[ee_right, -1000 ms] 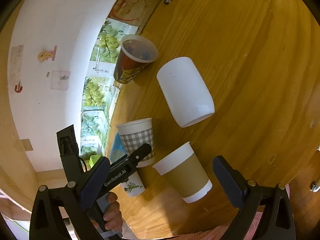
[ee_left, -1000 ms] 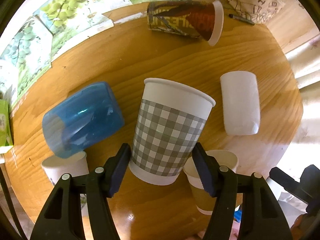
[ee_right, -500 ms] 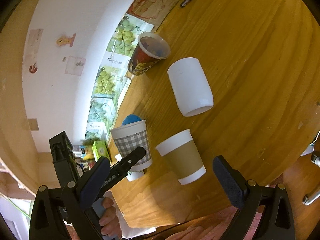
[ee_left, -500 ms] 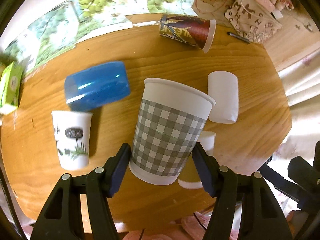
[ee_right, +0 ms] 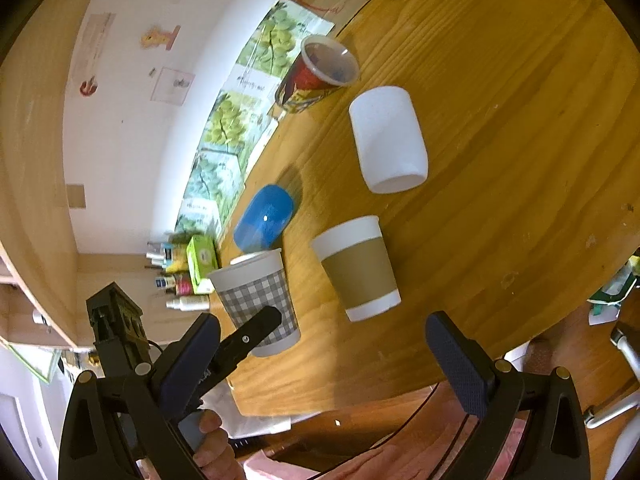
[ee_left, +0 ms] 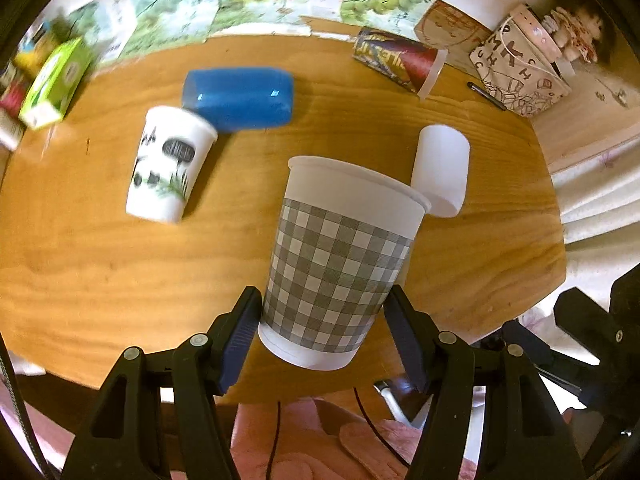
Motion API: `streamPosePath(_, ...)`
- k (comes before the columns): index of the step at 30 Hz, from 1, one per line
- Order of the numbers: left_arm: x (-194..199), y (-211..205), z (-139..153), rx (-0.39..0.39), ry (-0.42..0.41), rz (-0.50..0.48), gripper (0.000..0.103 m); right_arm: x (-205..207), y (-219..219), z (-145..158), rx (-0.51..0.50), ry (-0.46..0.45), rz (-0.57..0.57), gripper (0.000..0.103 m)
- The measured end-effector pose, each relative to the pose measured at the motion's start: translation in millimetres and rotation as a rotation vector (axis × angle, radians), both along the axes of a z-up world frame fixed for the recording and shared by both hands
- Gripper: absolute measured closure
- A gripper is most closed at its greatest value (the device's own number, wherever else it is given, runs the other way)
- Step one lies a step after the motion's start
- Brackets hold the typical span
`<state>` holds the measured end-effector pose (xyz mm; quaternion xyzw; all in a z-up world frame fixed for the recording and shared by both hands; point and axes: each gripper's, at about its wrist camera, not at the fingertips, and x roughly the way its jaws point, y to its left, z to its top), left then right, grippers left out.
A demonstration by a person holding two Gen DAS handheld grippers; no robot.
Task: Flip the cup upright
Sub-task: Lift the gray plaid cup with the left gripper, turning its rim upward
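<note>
My left gripper (ee_left: 322, 330) is shut on a grey-checked paper cup (ee_left: 340, 264), held above the round wooden table (ee_left: 100, 260) near its front edge, mouth up and tilted away. The same cup (ee_right: 258, 300) shows in the right wrist view with the left gripper (ee_right: 256, 326) clamped on its lower part. My right gripper (ee_right: 324, 354) is open and empty, beyond the table's front edge. A brown-sleeved paper cup (ee_right: 358, 268) stands upright just ahead of it.
A white cup (ee_left: 442, 170), a blue cup (ee_left: 238, 98) and a red printed cup (ee_left: 400, 62) lie on their sides. A white cup with leaf print (ee_left: 168, 164) stands on the table. A pen (ee_left: 486, 96), a patterned bag (ee_left: 520, 60) and a green box (ee_left: 56, 80) sit at the back.
My left gripper has lifted the checked cup higher and pulled it back toward the table's front edge. The right gripper has also drawn back and stays open.
</note>
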<state>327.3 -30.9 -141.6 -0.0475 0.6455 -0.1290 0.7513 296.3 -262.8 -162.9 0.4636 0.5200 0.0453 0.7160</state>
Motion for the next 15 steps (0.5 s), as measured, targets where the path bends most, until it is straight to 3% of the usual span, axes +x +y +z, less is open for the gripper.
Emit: streamPosePath(15,-42.3,16.6,-37.8,-0.101,0.104,0.119,0.036,-11.6,9.4,-15.6,-0.023,0.065,0.132,0.000)
